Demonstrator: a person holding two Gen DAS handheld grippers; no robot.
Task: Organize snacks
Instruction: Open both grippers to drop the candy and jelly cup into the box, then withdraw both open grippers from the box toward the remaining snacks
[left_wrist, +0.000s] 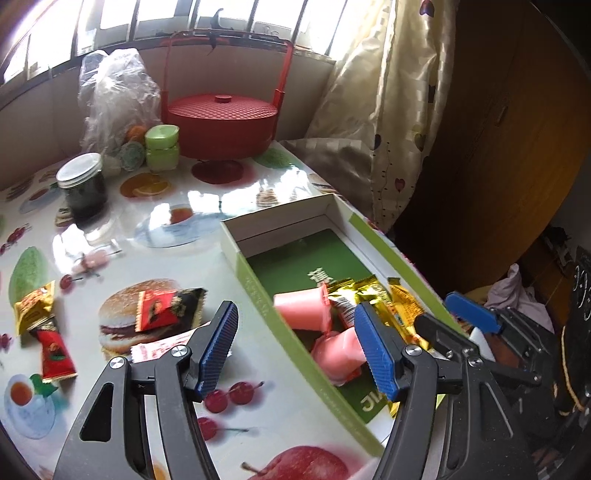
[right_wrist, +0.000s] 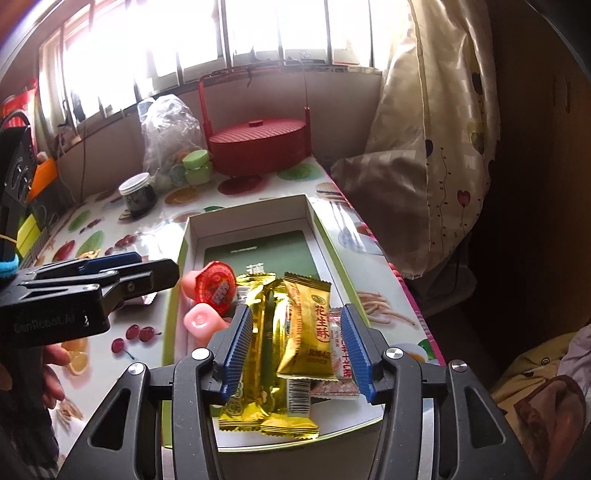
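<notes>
A green-sided cardboard box (left_wrist: 255, 280) (right_wrist: 173, 314) lies open on the fruit-print table. Inside are pink jelly cups (left_wrist: 303, 308) (right_wrist: 201, 319), a red-lidded cup (right_wrist: 216, 286) and gold snack packets (right_wrist: 306, 321) (left_wrist: 402, 302). My right gripper (right_wrist: 295, 350) (left_wrist: 452, 317) hovers open over the gold packets, pads apart from them. My left gripper (left_wrist: 297, 350) (right_wrist: 144, 267) stands open above the box's left wall, holding nothing. Loose on the table to the left lie a red-black packet (left_wrist: 170, 308), a yellow-red packet (left_wrist: 35, 306), a red packet (left_wrist: 55, 354) and a white-pink wrapper (left_wrist: 159, 349).
At the back stand a red lidded basket with a tall handle (left_wrist: 221, 122), two green jars (left_wrist: 162, 147), a dark jar with a white lid (left_wrist: 83, 188) and a clear plastic bag (left_wrist: 110, 96). A curtain (left_wrist: 388, 110) hangs past the table's right edge.
</notes>
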